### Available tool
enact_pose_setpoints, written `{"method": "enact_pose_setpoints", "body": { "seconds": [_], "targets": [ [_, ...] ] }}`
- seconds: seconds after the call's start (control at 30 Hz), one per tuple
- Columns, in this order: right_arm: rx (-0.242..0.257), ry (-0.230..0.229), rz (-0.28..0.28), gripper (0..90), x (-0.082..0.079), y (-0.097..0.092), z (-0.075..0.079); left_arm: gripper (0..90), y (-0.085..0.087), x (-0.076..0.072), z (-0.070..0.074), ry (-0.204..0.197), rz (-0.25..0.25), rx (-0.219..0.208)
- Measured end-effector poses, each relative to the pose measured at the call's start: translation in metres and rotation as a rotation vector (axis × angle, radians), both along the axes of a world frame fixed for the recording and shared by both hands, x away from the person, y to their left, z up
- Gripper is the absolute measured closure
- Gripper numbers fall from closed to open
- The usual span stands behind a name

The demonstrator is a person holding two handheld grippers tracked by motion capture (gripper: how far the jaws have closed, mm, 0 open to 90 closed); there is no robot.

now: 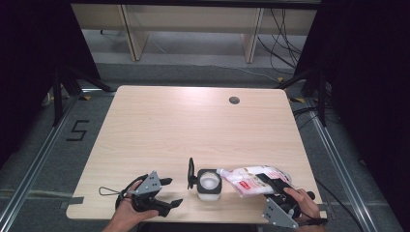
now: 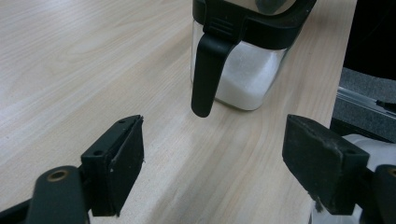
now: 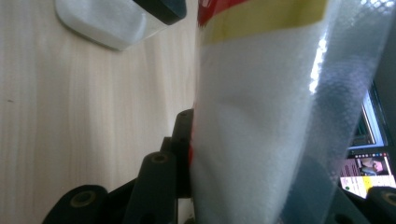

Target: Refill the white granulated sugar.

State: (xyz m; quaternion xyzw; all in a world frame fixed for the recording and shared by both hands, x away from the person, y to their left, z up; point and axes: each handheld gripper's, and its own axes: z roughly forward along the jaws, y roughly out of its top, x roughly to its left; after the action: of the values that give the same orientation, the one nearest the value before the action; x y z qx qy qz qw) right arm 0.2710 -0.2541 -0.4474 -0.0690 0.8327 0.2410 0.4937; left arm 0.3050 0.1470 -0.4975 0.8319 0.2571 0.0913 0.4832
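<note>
A clear square jar [image 1: 209,184] part-filled with white granules stands near the table's front edge, its black lid [image 1: 191,173] flipped up on its left side. My right gripper [image 1: 273,182] is shut on a plastic bag [image 1: 254,180] of white granules with a red and yellow label, held lying over with its spout end at the jar's rim. In the right gripper view the bag [image 3: 261,140] sits between the jaws, with the jar [image 3: 107,23] beyond. My left gripper [image 1: 171,192] stands open left of the jar, nothing between its fingers. It faces the jar [image 2: 243,79] and hanging lid [image 2: 208,74].
The light wooden table [image 1: 193,125] has a round cable hole [image 1: 234,100] at the back right. Dark curtains, stands and cables surround the table. A lit screen [image 3: 369,172] shows past the bag in the right gripper view.
</note>
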Motion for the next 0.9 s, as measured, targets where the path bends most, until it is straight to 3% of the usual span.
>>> {"method": "enact_pose_setpoints", "body": {
  "seconds": [0.07,0.1,0.13,0.2,0.27,0.3,0.33,0.37,0.4,0.43,0.5,0.6,0.63,0.67,0.73,0.87,0.9],
  "targets": [
    [0.017,0.012,-0.012,69.3,0.003,-0.001,0.001,20.4,0.001,0.000,0.000,-0.005,-0.002,-0.001],
    [0.059,0.041,-0.032,69.4,0.004,-0.002,-0.001,20.4,0.002,0.001,0.000,-0.008,-0.013,0.019],
    [0.067,0.043,-0.030,69.4,0.006,-0.003,-0.001,20.4,0.001,0.000,-0.001,0.009,0.003,0.014],
    [0.097,0.061,-0.041,69.5,0.009,-0.004,0.000,20.4,0.001,0.001,-0.001,0.004,-0.011,0.021],
    [0.123,0.076,-0.038,69.5,0.013,-0.005,0.001,20.4,-0.001,0.000,-0.001,0.016,-0.006,0.003],
    [0.136,0.078,-0.033,69.6,0.015,-0.006,0.001,20.4,0.000,0.000,-0.001,-0.003,-0.005,0.013],
    [0.174,0.105,-0.058,69.6,0.016,-0.007,-0.001,20.4,0.001,0.002,0.000,-0.013,-0.021,0.028],
    [0.183,0.109,-0.041,69.6,0.019,-0.008,0.000,20.4,0.001,0.002,-0.001,-0.008,-0.019,0.029],
    [0.226,0.135,-0.061,69.7,0.020,-0.009,-0.002,20.4,0.000,0.001,-0.002,0.013,0.000,0.008],
    [0.244,0.143,-0.065,69.7,0.023,-0.011,-0.002,20.4,0.001,0.002,-0.001,0.010,-0.008,0.030],
    [0.284,0.165,-0.076,69.8,0.030,-0.014,-0.003,20.4,-0.001,0.001,-0.001,0.015,0.001,0.006],
    [0.345,0.193,-0.092,69.9,0.038,-0.017,-0.006,20.4,0.000,0.001,-0.001,0.003,-0.010,0.020],
    [0.352,0.193,-0.090,70.0,0.041,-0.018,-0.006,20.4,0.002,0.002,-0.001,-0.001,-0.016,0.042],
    [0.367,0.200,-0.101,70.0,0.043,-0.019,-0.008,20.4,0.000,0.001,-0.002,0.012,-0.005,0.017],
    [0.380,0.212,-0.102,70.1,0.048,-0.020,-0.009,20.4,0.000,0.001,-0.002,0.006,0.000,0.006],
    [0.443,0.259,-0.111,70.3,0.057,-0.021,-0.013,20.4,0.000,0.001,-0.001,0.002,-0.004,0.016],
    [0.457,0.268,-0.115,70.3,0.060,-0.021,-0.014,20.4,-0.001,0.000,-0.002,0.017,0.003,0.003]
  ]
}}
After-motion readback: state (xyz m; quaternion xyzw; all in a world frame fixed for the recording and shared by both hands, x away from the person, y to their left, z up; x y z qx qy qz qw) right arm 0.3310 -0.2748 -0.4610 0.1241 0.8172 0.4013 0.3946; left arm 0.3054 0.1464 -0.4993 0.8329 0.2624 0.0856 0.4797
